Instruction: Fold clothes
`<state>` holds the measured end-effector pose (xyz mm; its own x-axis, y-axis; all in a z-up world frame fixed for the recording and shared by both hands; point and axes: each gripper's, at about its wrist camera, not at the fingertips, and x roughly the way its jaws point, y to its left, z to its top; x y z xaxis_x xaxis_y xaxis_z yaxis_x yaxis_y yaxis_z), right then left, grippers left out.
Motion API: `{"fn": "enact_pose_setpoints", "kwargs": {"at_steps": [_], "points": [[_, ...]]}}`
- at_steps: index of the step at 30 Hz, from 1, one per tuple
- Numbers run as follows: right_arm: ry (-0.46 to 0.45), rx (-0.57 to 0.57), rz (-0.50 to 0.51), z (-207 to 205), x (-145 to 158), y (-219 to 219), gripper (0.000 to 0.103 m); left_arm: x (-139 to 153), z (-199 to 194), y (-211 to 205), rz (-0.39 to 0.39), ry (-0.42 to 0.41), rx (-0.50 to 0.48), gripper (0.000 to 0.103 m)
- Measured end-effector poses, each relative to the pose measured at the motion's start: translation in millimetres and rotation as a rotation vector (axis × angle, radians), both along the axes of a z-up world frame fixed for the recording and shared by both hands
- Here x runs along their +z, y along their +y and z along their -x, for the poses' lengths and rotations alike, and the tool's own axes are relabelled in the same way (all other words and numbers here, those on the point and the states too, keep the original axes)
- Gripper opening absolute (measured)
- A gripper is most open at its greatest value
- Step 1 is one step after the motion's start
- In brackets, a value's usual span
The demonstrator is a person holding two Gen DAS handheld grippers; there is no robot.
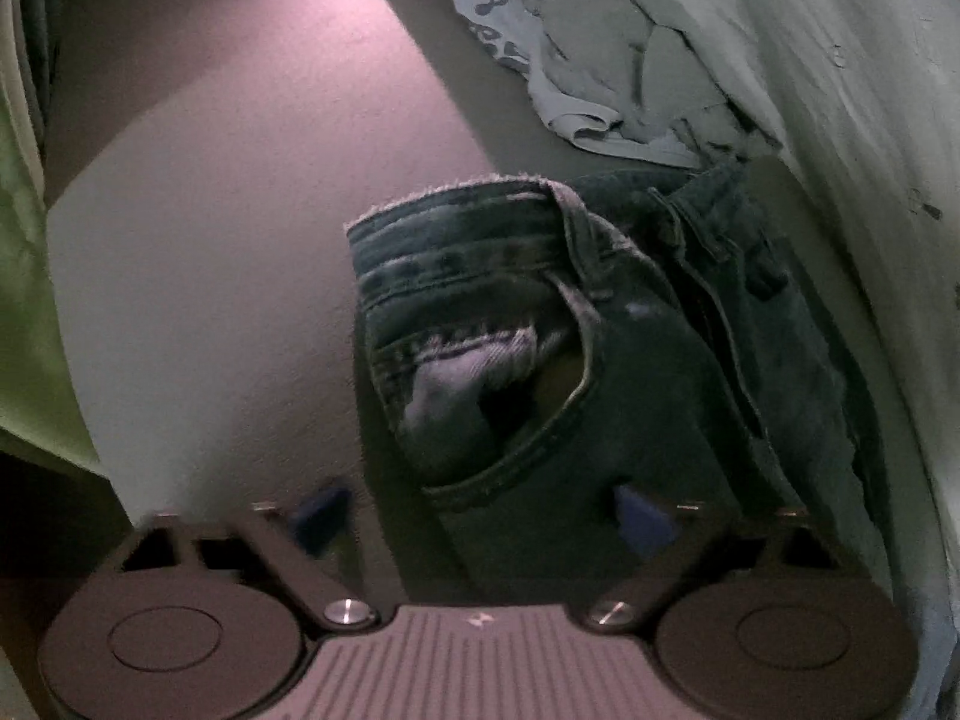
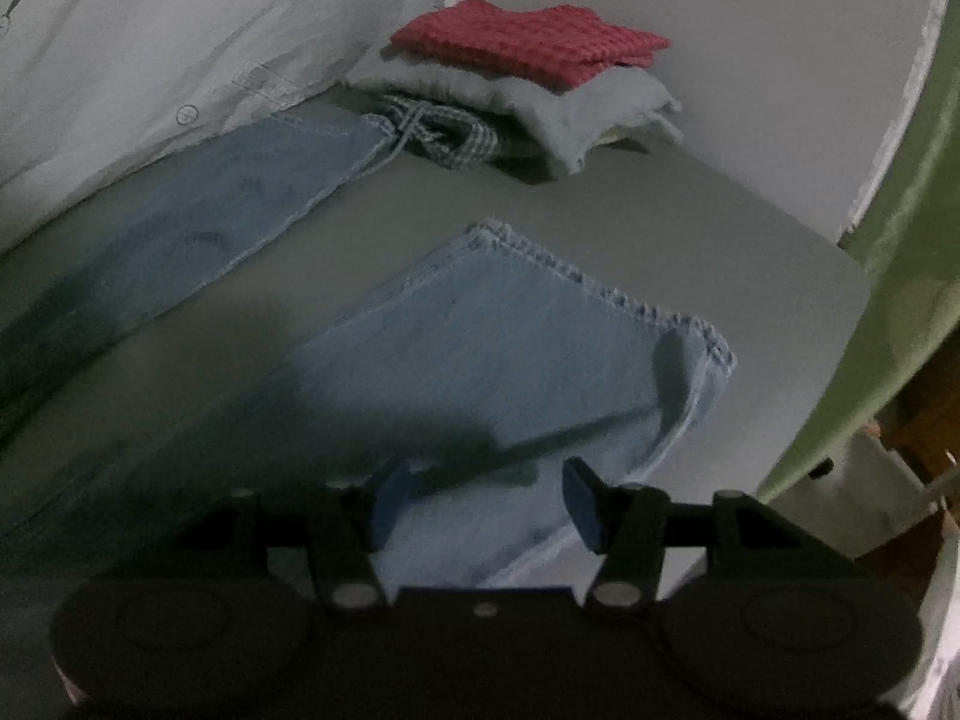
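A pair of blue jeans lies spread on the table. Its waistband and front pocket [image 1: 528,312] show in the left wrist view; my left gripper [image 1: 480,519] is open just above the hip, one blue pad on each side of the denim edge. In the right wrist view the two legs stretch away, the near leg's hem [image 2: 600,324] partly turned over and the far leg [image 2: 228,216] along the wall. My right gripper [image 2: 486,504] is open, straddling the near leg's edge.
A heap of unfolded light clothes [image 1: 600,66] lies beyond the waistband. A folded stack topped by a red towel [image 2: 528,42] sits at the far corner. A white sheet [image 2: 180,30] lines the wall. Green fabric [image 2: 900,240] hangs past the table edge [image 2: 840,264].
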<state>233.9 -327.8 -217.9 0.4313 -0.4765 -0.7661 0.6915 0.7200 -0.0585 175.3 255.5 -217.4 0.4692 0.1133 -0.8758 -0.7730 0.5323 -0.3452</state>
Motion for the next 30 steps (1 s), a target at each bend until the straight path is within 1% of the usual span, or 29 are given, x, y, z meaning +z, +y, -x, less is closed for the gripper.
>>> {"fn": "enact_pose_setpoints", "kwargs": {"at_steps": [1,2,3,4,6,10,11,12,13,14,16,18,19,20,21,23,25,26,27,28,30], "points": [[0.004,-0.016,-0.012,0,-1,3,0.058,2,-6,2,-0.003,0.003,0.006,0.045],[0.005,-0.023,-0.023,-1,-1,5,0.058,7,-12,5,-0.026,0.014,0.011,0.018],[0.008,-0.02,-0.031,-3,-2,9,0.058,13,-15,6,-0.044,0.02,0.012,0.016],[0.011,-0.016,-0.036,-6,-2,13,0.058,16,-13,9,-0.044,0.022,0.013,0.016],[0.02,0.017,-0.017,-14,-1,24,0.058,20,-2,16,-0.036,0.029,0.021,0.014],[0.014,0.071,0.023,-29,5,41,0.058,26,20,31,-0.019,0.042,0.038,0.014],[0.016,0.08,0.021,-32,5,43,0.058,23,23,35,-0.014,0.055,0.033,0.015],[0.022,0.092,0.014,-36,2,47,0.058,15,22,37,-0.017,0.086,0.007,0.022],[0.032,0.101,0.01,-39,0,49,0.058,9,20,37,-0.03,0.126,-0.031,0.027],[0.048,0.111,0.009,-43,-3,53,0.058,8,17,36,-0.05,0.15,-0.07,0.034],[0.075,0.143,0.014,-49,-5,62,0.058,19,14,36,-0.1,0.147,-0.147,0.038],[0.08,0.171,0.032,-52,-4,74,0.059,36,15,39,-0.137,0.098,-0.214,0.045],[0.084,0.184,0.04,-53,-4,79,0.06,46,17,43,-0.159,0.052,-0.239,0.048],[0.088,0.196,0.045,-54,-4,84,0.066,55,18,49,-0.176,0.005,-0.26,0.051],[0.09,0.209,0.039,-55,-5,89,0.069,63,19,56,-0.18,-0.045,-0.277,0.054],[0.094,0.234,0.027,-58,-7,100,0.069,73,15,74,-0.149,-0.136,-0.304,0.055],[0.102,0.261,0.03,-61,-9,112,0.069,73,3,96,-0.085,-0.217,-0.34,0.061],[0.106,0.273,0.03,-62,-10,118,0.069,69,-7,105,-0.047,-0.238,-0.371,0.072],[0.109,0.287,0.028,-65,-11,124,0.07,64,-18,114,-0.023,-0.244,-0.405,0.077],[0.112,0.301,0.028,-67,-11,130,0.07,57,-30,120,-0.009,-0.236,-0.442,0.077],[0.117,0.329,0.026,-71,-12,142,0.07,43,-52,127,0.021,-0.196,-0.525,0.077]]}}
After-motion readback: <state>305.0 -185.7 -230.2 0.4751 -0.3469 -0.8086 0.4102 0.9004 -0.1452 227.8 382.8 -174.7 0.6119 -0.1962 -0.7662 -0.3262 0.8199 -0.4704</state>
